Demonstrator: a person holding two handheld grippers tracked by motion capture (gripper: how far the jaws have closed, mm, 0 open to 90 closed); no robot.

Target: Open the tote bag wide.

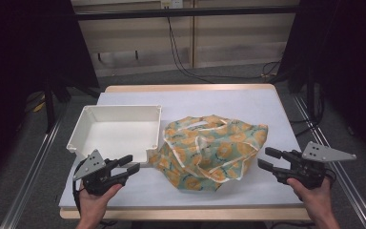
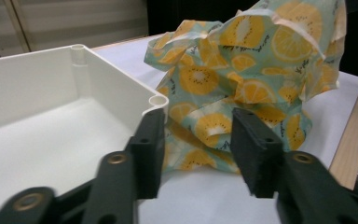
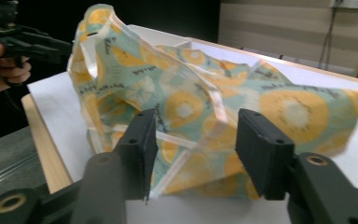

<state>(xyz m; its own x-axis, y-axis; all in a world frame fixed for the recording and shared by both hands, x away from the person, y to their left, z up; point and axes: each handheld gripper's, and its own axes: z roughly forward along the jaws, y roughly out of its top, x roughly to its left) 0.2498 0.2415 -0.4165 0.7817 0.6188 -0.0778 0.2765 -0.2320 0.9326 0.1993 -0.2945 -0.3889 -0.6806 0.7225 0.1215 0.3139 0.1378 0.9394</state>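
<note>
While my left hand-held gripper (image 1: 129,163) and right hand-held gripper (image 1: 267,159) sit apart-jawed and empty, the crumpled citrus-print bag (image 1: 209,149) lies between them on the counter (image 1: 228,102), touching the white tray (image 1: 116,130).

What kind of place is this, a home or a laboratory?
Probably a laboratory set up for recording: a bare table with only a white tray and a fruit-print bag, dark curtains at both sides, cables on grey carpet.

Black two-jaw tongs (image 1: 132,164) (image 1: 266,158), brass-coloured pivot screws, grey three-cornered plates — black cables trailing, bare forearms
</note>
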